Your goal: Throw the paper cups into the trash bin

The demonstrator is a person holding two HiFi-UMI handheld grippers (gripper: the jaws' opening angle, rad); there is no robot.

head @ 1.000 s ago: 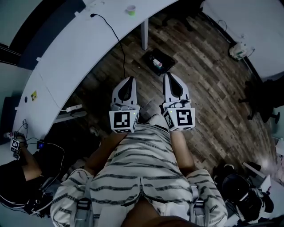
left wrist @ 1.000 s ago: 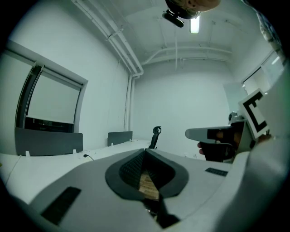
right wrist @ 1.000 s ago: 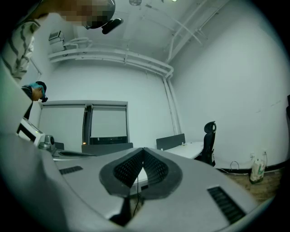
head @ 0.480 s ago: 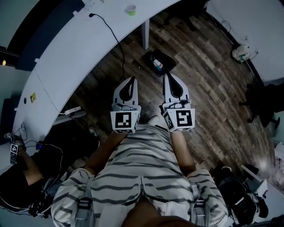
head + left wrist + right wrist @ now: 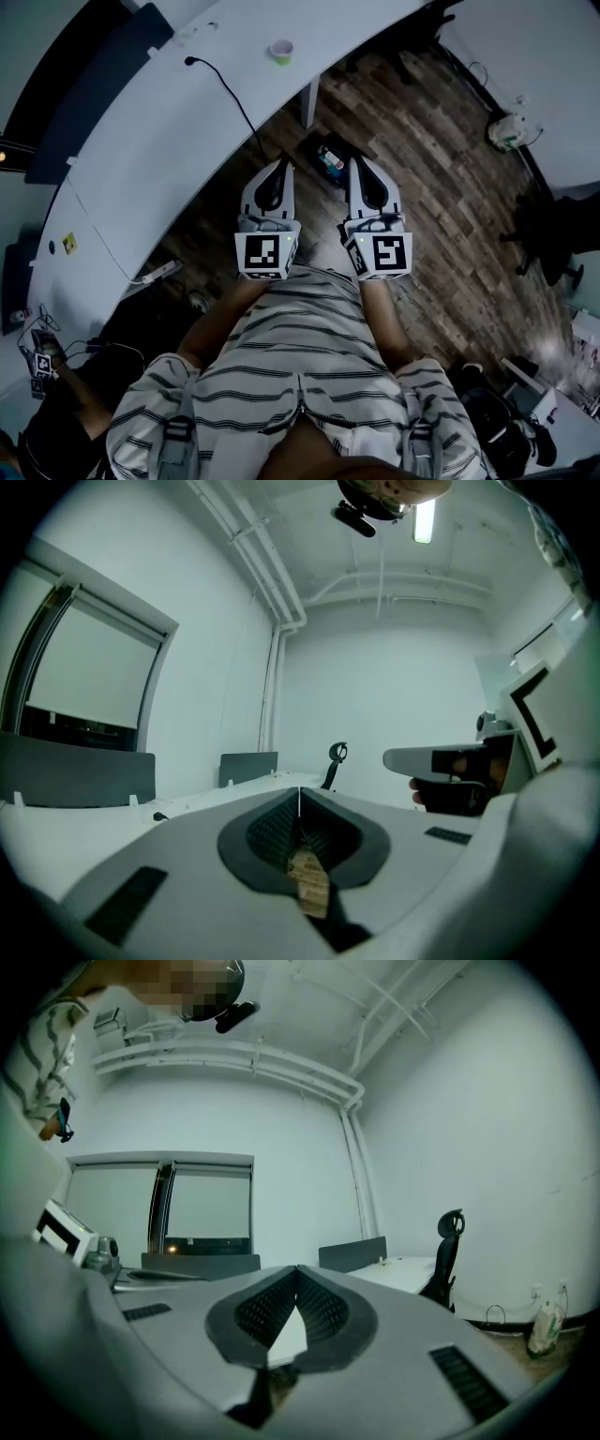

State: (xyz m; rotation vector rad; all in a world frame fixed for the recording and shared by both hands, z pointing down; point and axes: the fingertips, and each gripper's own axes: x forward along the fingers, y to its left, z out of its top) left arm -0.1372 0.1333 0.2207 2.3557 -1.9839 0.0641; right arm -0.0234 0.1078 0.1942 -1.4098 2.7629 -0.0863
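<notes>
Neither claw is found to be carrying anything. The left gripper (image 5: 279,171) is held level in front of the person with its jaws brought fully together. In the left gripper view the pads are seen meeting at the tip, with nothing between them. The right gripper (image 5: 364,171) is held alongside in the same attitude, its jaws likewise closed tip to tip and empty.

One paper cup (image 5: 280,50) is recorded, standing upright on the white table (image 5: 178,131), well apart from both grippers. No other cup is made out in any view.

A dark open container (image 5: 330,159) is noted on the wooden floor (image 5: 441,187) just beyond the gripper tips, near the table leg. It is judged likely to be the trash bin, though its contents are too small to be identified.

The task is assessed as being at the approach stage. The visible cup is not yet reached, gripped, carried or dropped, and a set of jaws must be opened before any pickup is possible.
</notes>
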